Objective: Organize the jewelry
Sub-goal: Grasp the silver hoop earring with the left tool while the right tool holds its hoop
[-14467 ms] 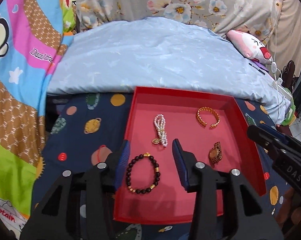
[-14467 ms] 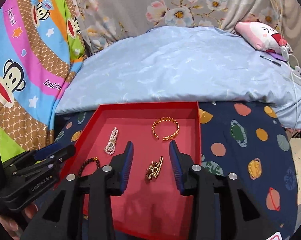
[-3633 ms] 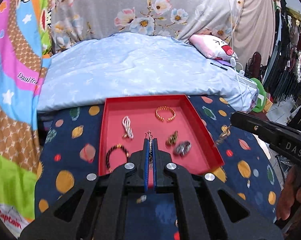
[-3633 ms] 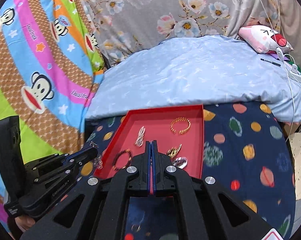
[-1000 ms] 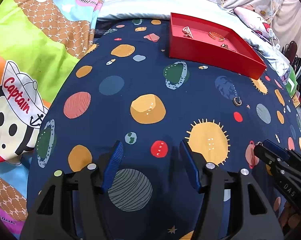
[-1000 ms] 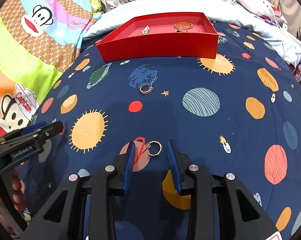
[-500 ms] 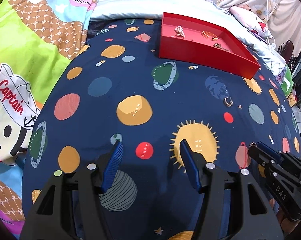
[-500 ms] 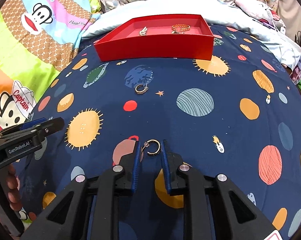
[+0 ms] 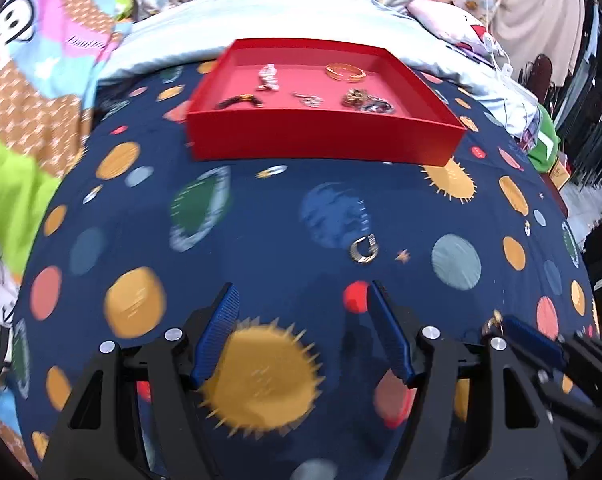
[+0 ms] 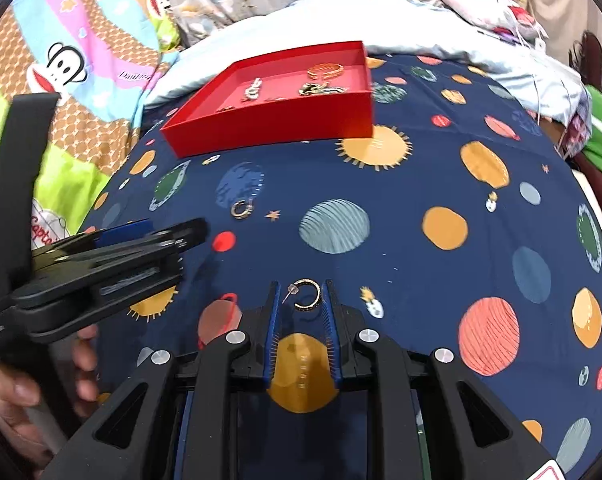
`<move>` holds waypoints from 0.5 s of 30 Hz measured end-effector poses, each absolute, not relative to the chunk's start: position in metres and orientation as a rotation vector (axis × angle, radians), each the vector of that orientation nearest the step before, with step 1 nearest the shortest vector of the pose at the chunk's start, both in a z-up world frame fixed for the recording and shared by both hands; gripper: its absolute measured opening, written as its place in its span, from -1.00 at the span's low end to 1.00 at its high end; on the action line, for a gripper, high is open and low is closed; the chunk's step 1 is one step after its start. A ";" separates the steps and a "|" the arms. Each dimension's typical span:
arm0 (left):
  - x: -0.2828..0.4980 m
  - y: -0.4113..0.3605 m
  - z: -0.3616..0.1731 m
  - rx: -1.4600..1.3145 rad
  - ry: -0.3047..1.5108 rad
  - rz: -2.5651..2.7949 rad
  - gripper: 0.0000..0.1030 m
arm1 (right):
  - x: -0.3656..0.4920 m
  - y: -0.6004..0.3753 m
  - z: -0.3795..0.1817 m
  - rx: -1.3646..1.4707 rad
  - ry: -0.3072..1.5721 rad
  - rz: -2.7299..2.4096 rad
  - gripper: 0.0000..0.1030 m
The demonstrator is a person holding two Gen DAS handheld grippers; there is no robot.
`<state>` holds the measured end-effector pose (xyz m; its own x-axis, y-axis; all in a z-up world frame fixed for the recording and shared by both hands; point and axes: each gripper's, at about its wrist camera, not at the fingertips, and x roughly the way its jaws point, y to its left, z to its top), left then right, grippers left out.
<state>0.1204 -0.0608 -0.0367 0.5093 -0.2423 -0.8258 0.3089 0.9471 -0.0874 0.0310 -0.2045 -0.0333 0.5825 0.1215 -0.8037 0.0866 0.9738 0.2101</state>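
The right claw has narrowed since half a second ago and now brackets a hoop earring at its tips; whether the pads actually pinch it, I cannot tell. The left claw, spread wide and empty, has swung toward the second earring, now at its 1 o'clock on the bed cover. Both earrings look bound for the red tray at 12 o'clock, already holding bracelets.
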 end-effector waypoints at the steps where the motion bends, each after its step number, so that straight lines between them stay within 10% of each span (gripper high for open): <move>1: 0.123 -0.066 -0.038 0.075 0.985 -0.342 0.23 | 0.031 -0.208 -0.033 0.249 0.952 0.017 -0.64; 15: 0.138 -0.096 -0.051 0.129 0.961 -0.350 -0.47 | 0.039 -0.231 -0.037 0.297 0.943 0.003 -0.64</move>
